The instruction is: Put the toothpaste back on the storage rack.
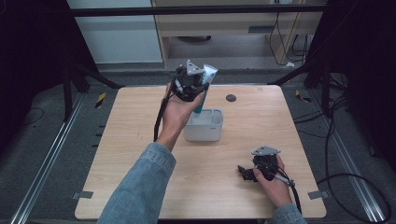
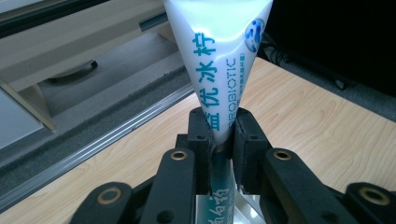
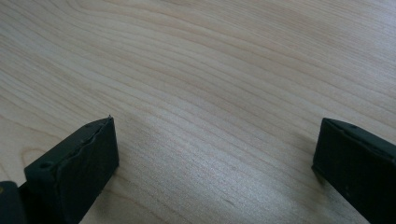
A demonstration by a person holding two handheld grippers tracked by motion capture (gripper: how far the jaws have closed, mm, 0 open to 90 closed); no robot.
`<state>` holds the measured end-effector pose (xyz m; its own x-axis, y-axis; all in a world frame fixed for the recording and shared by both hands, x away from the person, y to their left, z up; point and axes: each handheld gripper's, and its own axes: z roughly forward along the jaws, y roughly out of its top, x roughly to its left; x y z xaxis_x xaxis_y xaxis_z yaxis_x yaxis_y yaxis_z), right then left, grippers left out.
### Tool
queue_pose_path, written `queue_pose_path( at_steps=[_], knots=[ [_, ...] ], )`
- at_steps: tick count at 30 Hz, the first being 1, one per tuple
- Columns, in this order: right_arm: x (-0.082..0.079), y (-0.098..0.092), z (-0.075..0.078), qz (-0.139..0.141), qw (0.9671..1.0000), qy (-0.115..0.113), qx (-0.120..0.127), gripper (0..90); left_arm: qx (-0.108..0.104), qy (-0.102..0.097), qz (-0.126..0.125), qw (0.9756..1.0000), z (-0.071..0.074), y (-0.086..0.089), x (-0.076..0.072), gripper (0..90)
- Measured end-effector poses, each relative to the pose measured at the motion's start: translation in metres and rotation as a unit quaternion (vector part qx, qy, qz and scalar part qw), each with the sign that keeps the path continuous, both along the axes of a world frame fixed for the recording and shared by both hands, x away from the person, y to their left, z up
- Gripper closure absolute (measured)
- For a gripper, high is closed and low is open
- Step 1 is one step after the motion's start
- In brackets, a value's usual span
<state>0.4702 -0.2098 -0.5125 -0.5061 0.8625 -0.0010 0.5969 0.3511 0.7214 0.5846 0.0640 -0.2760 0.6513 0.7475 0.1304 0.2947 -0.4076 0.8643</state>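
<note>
A toothpaste tube [image 2: 219,70] is clamped low by the left gripper [image 1: 190,86] above the white bin [image 1: 204,131]; slippage or tilting is risked. The right gripper [image 1: 246,173] is held apart, near right.

— What lies around the desk [image 1: 140,121]?
— Grey floor [image 1: 46,140], black cables [image 1: 345,140] at the right, yellow-black tape marks [image 1: 100,99].
— And behind?
— A pale cabinet [image 1: 233,23].

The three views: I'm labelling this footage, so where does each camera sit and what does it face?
High view: above the table, looking down; both forearms, both hand-held grippers.
Left gripper view: on the left hand-held gripper, facing the clamped toothpaste tube.
Right gripper view: on the right hand-held gripper, jaws apart, facing bare tabletop.
Shared: high and left views show the tube.
</note>
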Motion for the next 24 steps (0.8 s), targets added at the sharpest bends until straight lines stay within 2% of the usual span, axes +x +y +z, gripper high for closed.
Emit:
queue_pose_path(
  at_steps=[11, 14, 24],
  knots=[
    [0.001, 0.0, 0.0, 0.001, 1.0, -0.003, -0.003, 0.4, -0.003, -0.009, -0.004, 0.9999, -0.002, -0.002, 0.001, 78.7],
    [0.001, 0.0, 0.0, 0.0, 1.0, -0.002, -0.003, 0.4, -0.01, -0.01, -0.009, 0.9999, -0.004, -0.004, 0.001, 78.7],
    [0.001, 0.0, 0.0, 0.001, 1.0, -0.003, -0.003, 0.4, -0.019, -0.003, -0.013, 0.9997, -0.02, -0.008, 0.007, 78.8]
  ],
)
